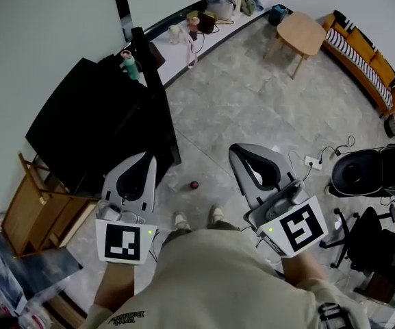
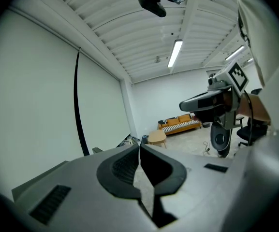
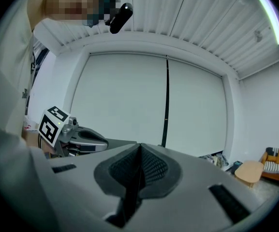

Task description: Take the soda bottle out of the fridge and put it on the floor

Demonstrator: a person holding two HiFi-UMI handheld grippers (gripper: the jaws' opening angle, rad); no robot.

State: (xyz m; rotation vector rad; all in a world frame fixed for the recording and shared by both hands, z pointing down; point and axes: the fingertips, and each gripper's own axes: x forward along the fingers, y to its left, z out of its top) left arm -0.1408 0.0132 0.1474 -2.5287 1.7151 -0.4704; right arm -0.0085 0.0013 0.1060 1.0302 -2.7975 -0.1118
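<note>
A black fridge point(image 1: 94, 122) stands against the wall at the left of the head view, seen from above. I cannot see inside it, and no soda bottle shows. A small green bottle point(image 1: 130, 64) stands on its top near the back. My left gripper point(image 1: 142, 157) hangs in the air just in front of the fridge, shut, with nothing between its jaws point(image 2: 139, 149). My right gripper point(image 1: 241, 149) is held beside it over the floor, also shut and empty point(image 3: 139, 149). Each gripper shows in the other's view: the right gripper point(image 2: 212, 100) and the left gripper point(image 3: 76, 137).
A small red thing point(image 1: 194, 184) lies on the tiled floor ahead of the person's feet. A wooden shelf unit point(image 1: 40, 204) stands left of the fridge. A round wooden table point(image 1: 301, 33) and an orange sofa point(image 1: 361, 53) are at the far right, office chairs point(image 1: 368, 173) and cables at the right.
</note>
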